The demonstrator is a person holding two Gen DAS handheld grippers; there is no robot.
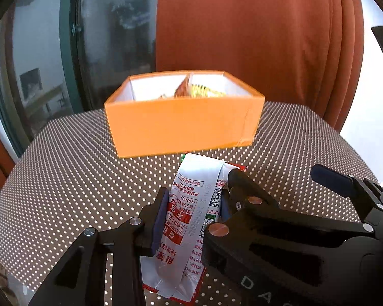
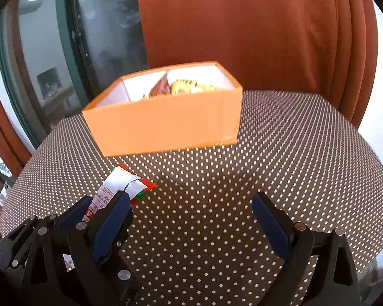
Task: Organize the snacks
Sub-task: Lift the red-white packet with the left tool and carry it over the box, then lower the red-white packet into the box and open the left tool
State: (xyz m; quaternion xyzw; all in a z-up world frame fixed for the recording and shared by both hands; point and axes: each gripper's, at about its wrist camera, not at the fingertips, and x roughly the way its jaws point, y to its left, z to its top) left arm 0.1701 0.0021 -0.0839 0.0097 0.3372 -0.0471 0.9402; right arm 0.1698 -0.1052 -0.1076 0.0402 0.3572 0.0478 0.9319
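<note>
My left gripper (image 1: 194,206) is shut on a white and red snack packet (image 1: 191,199), held above the table just in front of the orange box (image 1: 183,125). The same packet (image 2: 120,186) shows in the right wrist view, clamped in the left gripper (image 2: 103,209) at the lower left. My right gripper (image 2: 191,219) is open and empty over the table, right of the left one; one finger (image 1: 332,179) shows in the left wrist view. The orange box (image 2: 166,125) has a divider and holds snack packets (image 2: 189,86) in yellow and orange.
The box stands on a round table with a brown white-dotted cloth (image 2: 280,153). An orange-brown curtain (image 2: 242,25) hangs behind it. A glass door with a dark frame (image 2: 71,38) is at the back left. The table edge curves away at the right.
</note>
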